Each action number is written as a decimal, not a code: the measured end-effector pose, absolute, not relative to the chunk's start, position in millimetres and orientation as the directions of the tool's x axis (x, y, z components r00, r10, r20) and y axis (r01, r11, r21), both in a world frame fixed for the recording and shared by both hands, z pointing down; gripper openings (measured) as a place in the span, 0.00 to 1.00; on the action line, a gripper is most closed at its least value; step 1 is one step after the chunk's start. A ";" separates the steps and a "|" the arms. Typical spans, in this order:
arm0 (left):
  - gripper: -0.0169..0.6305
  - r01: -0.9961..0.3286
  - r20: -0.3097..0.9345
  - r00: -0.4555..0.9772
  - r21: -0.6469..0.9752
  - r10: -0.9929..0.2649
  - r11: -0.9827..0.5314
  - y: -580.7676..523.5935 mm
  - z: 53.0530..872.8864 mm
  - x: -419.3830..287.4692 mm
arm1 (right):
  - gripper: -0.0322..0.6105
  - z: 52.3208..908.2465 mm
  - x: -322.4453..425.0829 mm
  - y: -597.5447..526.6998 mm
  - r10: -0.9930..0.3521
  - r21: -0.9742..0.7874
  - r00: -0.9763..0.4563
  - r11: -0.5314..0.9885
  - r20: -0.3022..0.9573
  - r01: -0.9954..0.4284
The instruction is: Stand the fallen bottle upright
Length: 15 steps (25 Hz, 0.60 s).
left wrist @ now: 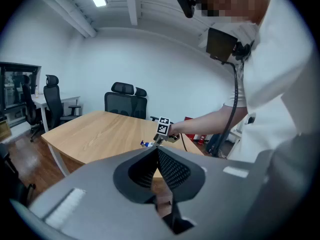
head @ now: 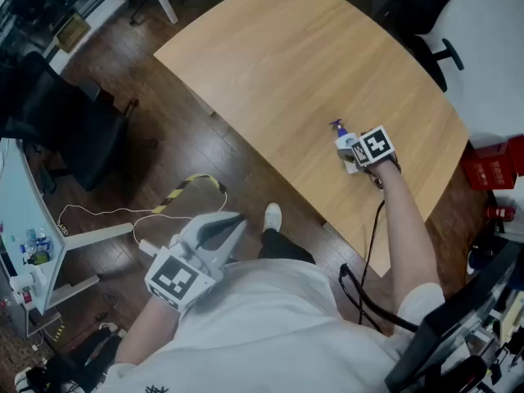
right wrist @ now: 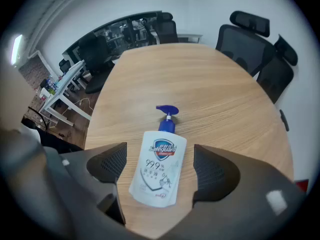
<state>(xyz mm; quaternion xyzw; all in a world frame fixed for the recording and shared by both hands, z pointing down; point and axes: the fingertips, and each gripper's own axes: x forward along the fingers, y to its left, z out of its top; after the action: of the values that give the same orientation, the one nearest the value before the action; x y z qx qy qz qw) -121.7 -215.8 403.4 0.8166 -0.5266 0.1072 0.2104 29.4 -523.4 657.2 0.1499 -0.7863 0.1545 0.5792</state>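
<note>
On the tabletop [head: 286, 64]: a white bottle [right wrist: 159, 173] lies flat on the pale wood, near the edge closest to the person and toward the right end.
Bottle's lie: on its back, with the printed label [right wrist: 162, 149] facing up, the blue pump [right wrist: 167, 115] pointing away from the right tool and the base toward it.
Right tool [right wrist: 159, 151]: released. Its two jaws are spread wide, one on each side of the bottle's body. A strip of bare wood shows between each jaw and the bottle, so neither touches it.
Right tool's place: low over the tabletop, just behind the bottle in the head view. Its marker cube [head: 375, 146] faces up, and the person's forearm [head: 405, 211] reaches in across the tabletop's edge.
Left tool [left wrist: 157, 153]: clenched and empty, with the jaws pressed together at the tips.
Left tool's place: held close to the person's body, off the tabletop and above the dark wooden floor [head: 205, 146], well apart from the bottle.
Floor: a yellow-and-black cable [head: 190, 185] loops beside the tabletop's near edge, and the person's white shoe [head: 273, 216] stands close to that edge.
Beyond the tabletop: black office chairs [right wrist: 250, 39] stand at the far side.
</note>
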 end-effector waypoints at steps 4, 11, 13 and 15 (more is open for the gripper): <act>0.03 -0.912 0.411 0.407 0.231 -0.816 -0.339 -226.9 412.5 -127.9 | 0.72 688.0 29.4 -534.4 0.036 -0.116 -0.189 0.895 0.981 -0.431; 0.03 -0.921 0.433 0.387 0.224 -0.814 -0.319 -233.9 415.9 -140.8 | 0.65 664.4 21.3 -550.3 -0.123 -0.088 -0.363 0.853 0.924 -0.515; 0.03 -0.918 0.448 0.396 0.218 -0.801 -0.332 -237.0 419.7 -142.6 | 0.65 634.6 17.0 -567.8 -0.290 -0.043 -0.496 0.830 0.818 -0.556; 0.03 -0.910 0.459 0.414 0.217 -0.786 -0.353 -241.7 421.4 -141.3 | 0.64 611.5 15.0 -578.0 -0.437 0.017 -0.594 0.815 0.675 -0.580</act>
<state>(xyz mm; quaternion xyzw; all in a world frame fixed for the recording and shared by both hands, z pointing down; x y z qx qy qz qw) -141.3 -241.7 421.4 0.8106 -0.5231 0.1391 0.2234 15.0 -578.0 611.5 0.2866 -0.8869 0.1029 0.3474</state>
